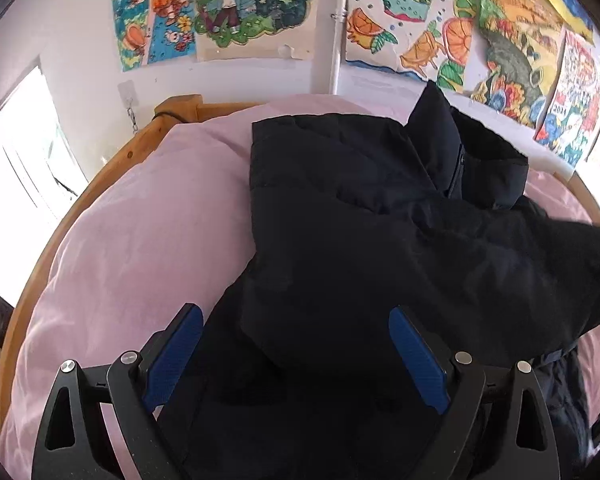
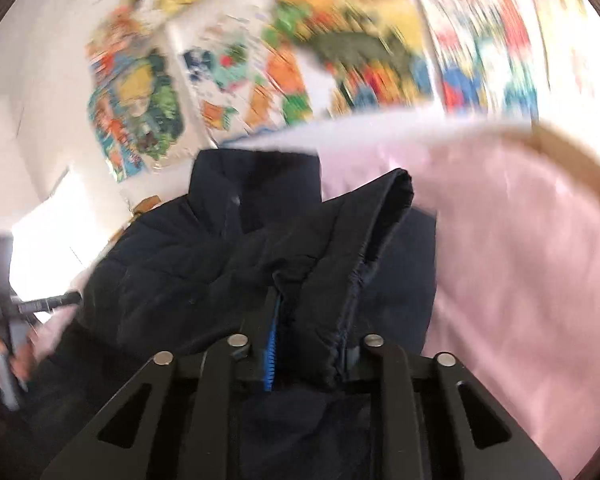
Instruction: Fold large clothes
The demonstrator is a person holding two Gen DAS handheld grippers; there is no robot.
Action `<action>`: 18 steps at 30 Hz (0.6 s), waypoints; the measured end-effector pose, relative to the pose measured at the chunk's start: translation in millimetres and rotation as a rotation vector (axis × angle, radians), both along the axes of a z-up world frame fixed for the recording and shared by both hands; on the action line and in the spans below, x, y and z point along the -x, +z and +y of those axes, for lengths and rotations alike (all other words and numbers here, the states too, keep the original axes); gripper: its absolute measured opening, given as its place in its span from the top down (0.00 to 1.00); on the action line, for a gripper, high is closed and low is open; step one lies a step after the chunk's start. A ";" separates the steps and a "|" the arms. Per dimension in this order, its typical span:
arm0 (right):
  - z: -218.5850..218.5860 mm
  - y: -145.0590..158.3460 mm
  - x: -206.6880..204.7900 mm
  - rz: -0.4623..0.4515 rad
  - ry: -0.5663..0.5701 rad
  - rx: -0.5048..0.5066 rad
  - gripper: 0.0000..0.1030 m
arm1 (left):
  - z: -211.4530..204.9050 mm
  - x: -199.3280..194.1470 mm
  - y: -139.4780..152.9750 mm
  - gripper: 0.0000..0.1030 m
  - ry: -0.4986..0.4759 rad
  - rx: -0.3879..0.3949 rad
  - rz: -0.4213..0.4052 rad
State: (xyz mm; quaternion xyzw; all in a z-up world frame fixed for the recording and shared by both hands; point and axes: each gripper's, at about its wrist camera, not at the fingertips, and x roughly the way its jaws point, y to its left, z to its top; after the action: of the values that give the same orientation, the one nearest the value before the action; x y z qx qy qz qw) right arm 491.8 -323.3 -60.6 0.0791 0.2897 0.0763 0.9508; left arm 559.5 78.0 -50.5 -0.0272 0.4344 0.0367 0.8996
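Note:
A large black padded jacket lies on a pink sheet on the bed, collar toward the wall. My left gripper is open, its blue pads on either side of the jacket's near fold, empty. In the right wrist view, which is motion-blurred, my right gripper is shut on a fold of the jacket and holds it lifted; a hemmed edge drapes over the fingers.
A wooden bed frame rims the mattress. Colourful drawings cover the wall behind. A bright window is at the left. The left gripper's handle and hand show at the left in the right wrist view.

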 end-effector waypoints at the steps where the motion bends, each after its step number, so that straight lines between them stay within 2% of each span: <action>1: -0.9 1.1 0.1 0.004 -0.001 0.015 0.81 | -3.0 -3.8 -3.7 0.08 -0.003 -0.025 0.009; 4: -4.7 -13.9 -10.0 0.075 -0.028 0.051 0.81 | -10.3 -16.1 -21.5 0.08 -0.017 -0.102 0.068; 8: -5.4 -40.9 -35.9 0.201 -0.040 0.030 0.74 | -9.0 -24.0 -37.8 0.06 -0.014 -0.096 0.109; 12: -13.8 -39.9 -37.8 0.222 -0.063 -0.028 0.46 | -3.1 -25.6 -44.4 0.05 -0.007 -0.064 0.126; 16: -34.6 -41.1 -24.8 0.259 -0.070 -0.070 0.34 | 3.7 -19.1 -38.2 0.05 -0.005 0.000 0.116; 18: -41.4 -40.4 -20.2 0.259 -0.070 -0.068 0.33 | 7.6 -10.1 -30.7 0.05 -0.006 0.033 0.092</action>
State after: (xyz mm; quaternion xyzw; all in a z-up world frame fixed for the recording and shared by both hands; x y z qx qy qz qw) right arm 512.0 -364.7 -101.0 0.1303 0.4043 0.0422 0.9043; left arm 569.5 85.5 -81.2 -0.0389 0.4759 0.0280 0.8782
